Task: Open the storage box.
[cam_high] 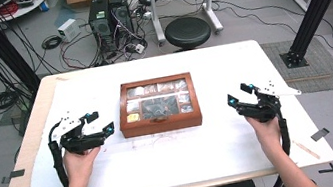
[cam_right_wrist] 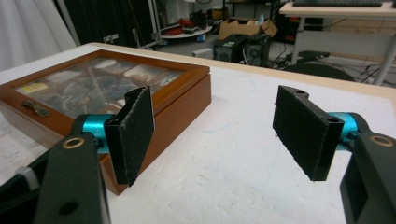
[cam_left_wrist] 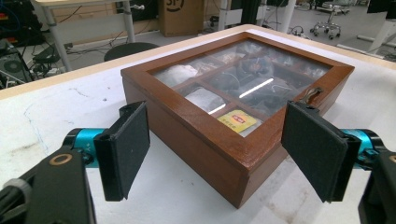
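Wooden box (cam_high: 161, 119), glass lid closed, on white table (cam_high: 222, 140); yellow packet (cam_left_wrist: 239, 121) inside, print too small to read. Left gripper (cam_high: 99, 123) and right gripper (cam_high: 240, 94) both spread wide, empty, flanking box.

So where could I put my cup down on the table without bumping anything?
The bare strip behind the wooden box, up to the table's far edge, is free. So is the wide patch in front of the box, between the left gripper and right gripper. It is tighter right beside the box, where each gripper sits.
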Tool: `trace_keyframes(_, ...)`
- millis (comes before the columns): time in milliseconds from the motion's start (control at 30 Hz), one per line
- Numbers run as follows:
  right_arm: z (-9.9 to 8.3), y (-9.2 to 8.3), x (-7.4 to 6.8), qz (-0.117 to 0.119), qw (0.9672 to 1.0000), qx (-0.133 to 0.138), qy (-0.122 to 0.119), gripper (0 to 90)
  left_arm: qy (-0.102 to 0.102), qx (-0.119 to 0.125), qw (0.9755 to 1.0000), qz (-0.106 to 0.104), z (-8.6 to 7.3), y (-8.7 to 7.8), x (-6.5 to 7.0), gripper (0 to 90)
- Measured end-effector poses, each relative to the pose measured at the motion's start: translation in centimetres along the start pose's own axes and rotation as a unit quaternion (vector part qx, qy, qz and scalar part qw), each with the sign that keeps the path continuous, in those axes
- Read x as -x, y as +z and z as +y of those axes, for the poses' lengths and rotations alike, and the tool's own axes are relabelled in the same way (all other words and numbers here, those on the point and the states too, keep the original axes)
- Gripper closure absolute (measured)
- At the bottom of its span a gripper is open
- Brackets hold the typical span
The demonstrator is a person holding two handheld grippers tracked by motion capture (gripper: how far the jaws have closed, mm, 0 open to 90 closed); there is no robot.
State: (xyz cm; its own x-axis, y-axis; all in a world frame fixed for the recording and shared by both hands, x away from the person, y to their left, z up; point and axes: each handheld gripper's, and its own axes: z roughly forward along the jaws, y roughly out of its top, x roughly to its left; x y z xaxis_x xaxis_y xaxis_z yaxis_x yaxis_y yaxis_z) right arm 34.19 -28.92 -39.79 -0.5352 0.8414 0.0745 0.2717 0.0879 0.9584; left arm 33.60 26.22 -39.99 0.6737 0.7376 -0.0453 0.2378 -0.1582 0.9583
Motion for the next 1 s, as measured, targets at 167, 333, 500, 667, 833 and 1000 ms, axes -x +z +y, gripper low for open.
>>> trace_keyframes(167, -0.1, -0.1, 0.5, -0.01, 0.9999, 0.001, 0.007, 28.3, 0.005, -0.006, 0.9999, -0.011, -0.3, 0.1, 0.2, 23.7)
trace_keyframes(333, -0.1, 0.1, 0.7, -0.009, 0.9997, 0.001, 0.021, 26.3, 0.0, -0.013, 0.9997, -0.02, -0.6, 0.2, 0.0, 23.7)
trace_keyframes(500, -0.2, 0.6, 0.7, -0.009, 0.9995, -0.009, 0.029, 25.3, -0.004, -0.029, 0.9992, -0.028, -0.9, 0.3, -0.1, 23.7)
trace_keyframes(667, 0.0, 0.4, 0.6, -0.013, 0.9995, -0.008, 0.028, 24.1, 0.002, -0.041, 0.9985, -0.036, -1.0, 0.8, 0.2, 23.7)
trace_keyframes(833, -0.1, 0.4, 0.7, -0.014, 0.9994, -0.009, 0.03, 23.4, 0.002, -0.062, 0.9968, -0.051, -1.3, 1.3, 0.2, 23.7)
trace_keyframes(1000, -0.1, 0.6, 0.7, -0.012, 0.9993, -0.015, 0.032, 23.1, -0.002, -0.077, 0.995, -0.063, -1.5, 1.8, 0.2, 23.8)
